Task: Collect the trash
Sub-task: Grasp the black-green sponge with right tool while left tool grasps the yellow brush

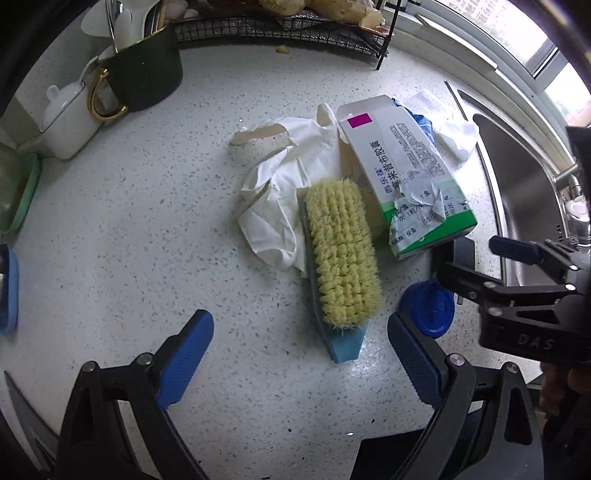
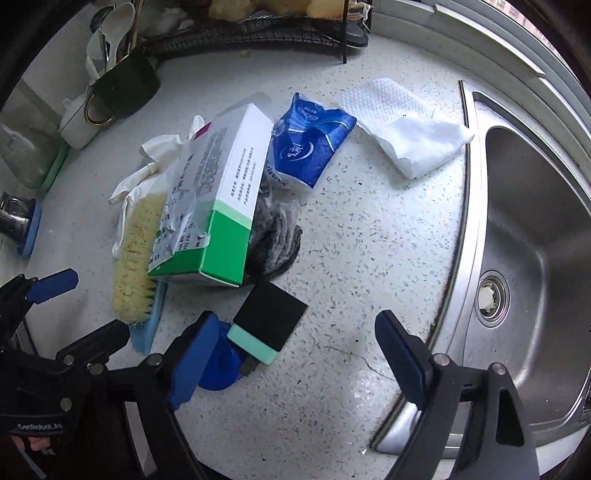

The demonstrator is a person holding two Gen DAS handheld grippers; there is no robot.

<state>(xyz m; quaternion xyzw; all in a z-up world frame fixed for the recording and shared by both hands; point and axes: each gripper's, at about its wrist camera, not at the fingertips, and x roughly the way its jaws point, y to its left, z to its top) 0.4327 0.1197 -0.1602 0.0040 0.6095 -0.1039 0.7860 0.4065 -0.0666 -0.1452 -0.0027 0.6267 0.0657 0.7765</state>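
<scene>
White speckled stone counter (image 2: 369,229) carries the clutter, steel sink (image 2: 535,236) on the right, wire rack (image 1: 295,29) at the far edge under a window. Trash sits mid-counter in a heap: crumpled white glove (image 1: 280,192), torn green-and-white medicine box (image 1: 410,177) leaning over it, blue plastic wrapper (image 2: 314,144) just beyond, folded paper towel (image 2: 406,129) far right near the sink rim. Yellow-bristle scrub brush (image 1: 340,254) lies beside the box, touching the glove; probably not trash. Blue cap (image 1: 428,310) and black-and-green sponge block (image 2: 269,325) sit near.

Box looks light, thin card, crushable; likely best pinched across its narrow sides. Glove, wrapper and towel are limp and light, so pinch a raised fold.

Left gripper (image 1: 299,354) has fingers spread wide, nothing between, above the brush end. Right gripper (image 2: 295,354) also wide, empty, by the sponge block.
</scene>
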